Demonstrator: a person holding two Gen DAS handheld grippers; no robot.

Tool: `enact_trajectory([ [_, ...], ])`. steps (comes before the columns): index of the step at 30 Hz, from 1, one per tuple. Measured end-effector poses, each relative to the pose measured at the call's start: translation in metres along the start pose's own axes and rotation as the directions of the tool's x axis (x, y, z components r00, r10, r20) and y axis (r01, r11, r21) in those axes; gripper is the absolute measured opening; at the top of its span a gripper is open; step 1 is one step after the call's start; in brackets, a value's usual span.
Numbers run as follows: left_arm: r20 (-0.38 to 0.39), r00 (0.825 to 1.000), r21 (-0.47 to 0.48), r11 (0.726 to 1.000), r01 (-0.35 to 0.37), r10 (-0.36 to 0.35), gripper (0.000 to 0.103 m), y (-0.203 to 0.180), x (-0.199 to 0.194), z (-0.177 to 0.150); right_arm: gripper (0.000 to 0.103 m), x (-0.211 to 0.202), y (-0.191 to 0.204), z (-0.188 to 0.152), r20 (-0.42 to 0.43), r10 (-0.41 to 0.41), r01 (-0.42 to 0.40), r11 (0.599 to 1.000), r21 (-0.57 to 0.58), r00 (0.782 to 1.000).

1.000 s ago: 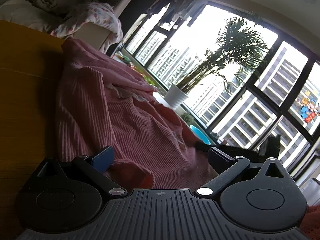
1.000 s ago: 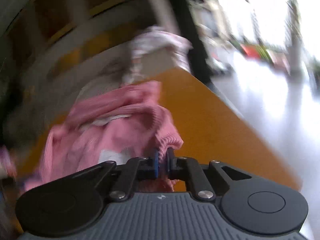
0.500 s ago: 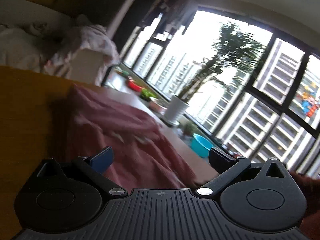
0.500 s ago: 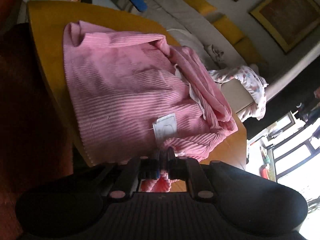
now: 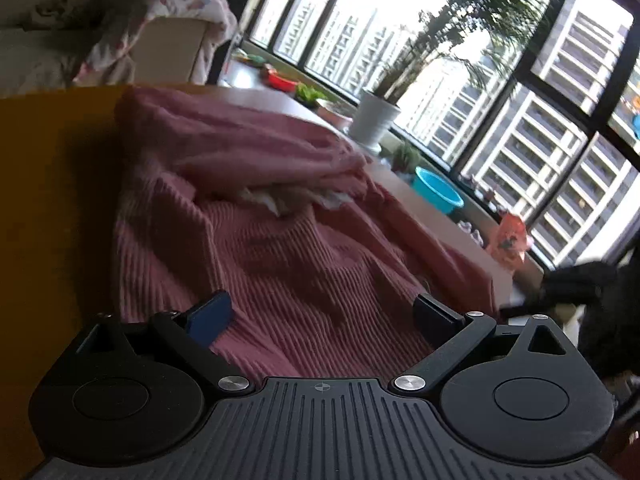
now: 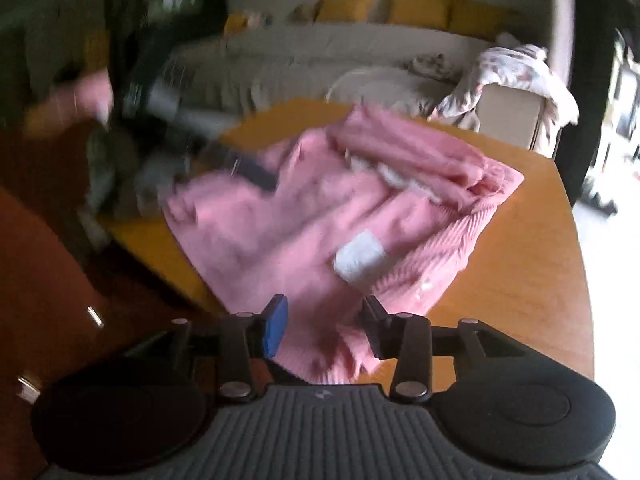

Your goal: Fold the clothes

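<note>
A pink ribbed garment (image 6: 320, 216) lies rumpled across the yellow wooden table (image 6: 532, 248), a white label (image 6: 360, 258) showing on its upper side and a bunched fold heaped at its far end toward the pale sofa (image 6: 320, 56). The right gripper (image 6: 323, 326) hangs over the near hem with its fingers spread wide and nothing between them. The left gripper (image 5: 322, 316) is likewise wide open just above the cloth's other edge, with a potted plant (image 5: 376, 120) by the big window (image 5: 520, 100) beyond.
</note>
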State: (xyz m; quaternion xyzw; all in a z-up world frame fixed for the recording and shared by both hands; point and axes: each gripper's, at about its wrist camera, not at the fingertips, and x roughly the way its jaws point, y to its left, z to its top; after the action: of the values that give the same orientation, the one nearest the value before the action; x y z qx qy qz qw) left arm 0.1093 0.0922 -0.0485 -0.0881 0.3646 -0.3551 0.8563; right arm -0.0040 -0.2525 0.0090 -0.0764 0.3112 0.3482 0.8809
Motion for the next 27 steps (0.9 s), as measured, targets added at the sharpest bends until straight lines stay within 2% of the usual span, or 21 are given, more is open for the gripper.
enact_trajectory([
  [2, 0.005, 1.000, -0.017, 1.000, 0.012, -0.012, 0.101, 0.003, -0.004, -0.003, 0.049, -0.014, -0.016, 0.005, 0.075, 0.013, -0.020, 0.996, 0.090, 0.997],
  [5, 0.013, 0.999, -0.041, 0.999, 0.031, -0.030, 0.101, 0.007, -0.009, -0.006, 0.048, -0.017, -0.041, 0.008, 0.139, -0.052, 0.021, 0.976, 0.217, 0.989],
  [8, 0.021, 0.999, -0.066, 0.997, 0.050, -0.048, 0.101, 0.011, -0.015, -0.010, 0.047, 0.013, -0.052, 0.007, 0.088, -0.155, 0.129, 0.960, 0.249, 0.984],
  [12, 0.036, 0.998, -0.097, 0.993, 0.060, -0.057, 0.101, 0.013, -0.017, -0.010, 0.047, 0.053, -0.064, 0.008, 0.018, -0.283, 0.267, 0.924, 0.274, 0.959],
  [14, 0.039, 0.998, -0.101, 0.993, 0.057, -0.053, 0.101, 0.013, -0.016, -0.010, 0.047, 0.070, -0.068, 0.027, 0.014, -0.307, 0.295, 0.923, 0.248, 0.951],
  [16, 0.036, 0.998, -0.103, 0.993, 0.048, -0.045, 0.101, 0.012, -0.016, -0.009, 0.047, 0.087, -0.073, 0.052, 0.006, -0.299, 0.290, 0.931, 0.221, 0.954],
  [19, 0.040, 0.999, -0.107, 0.994, 0.034, -0.030, 0.101, 0.008, -0.017, -0.012, 0.047, 0.115, -0.079, 0.084, -0.051, -0.254, 0.259, 0.946, 0.193, 0.966],
  [24, 0.071, 0.997, -0.117, 0.993, 0.025, -0.017, 0.101, 0.006, -0.020, -0.019, 0.047, 0.175, -0.082, 0.106, -0.128, -0.227, 0.244, 0.960, 0.136, 0.965],
  [27, 0.066, 0.998, -0.113, 0.993, 0.018, -0.010, 0.101, 0.006, -0.021, -0.019, 0.047, 0.208, -0.085, 0.118, -0.116, -0.214, 0.227, 0.967, 0.117, 0.970],
])
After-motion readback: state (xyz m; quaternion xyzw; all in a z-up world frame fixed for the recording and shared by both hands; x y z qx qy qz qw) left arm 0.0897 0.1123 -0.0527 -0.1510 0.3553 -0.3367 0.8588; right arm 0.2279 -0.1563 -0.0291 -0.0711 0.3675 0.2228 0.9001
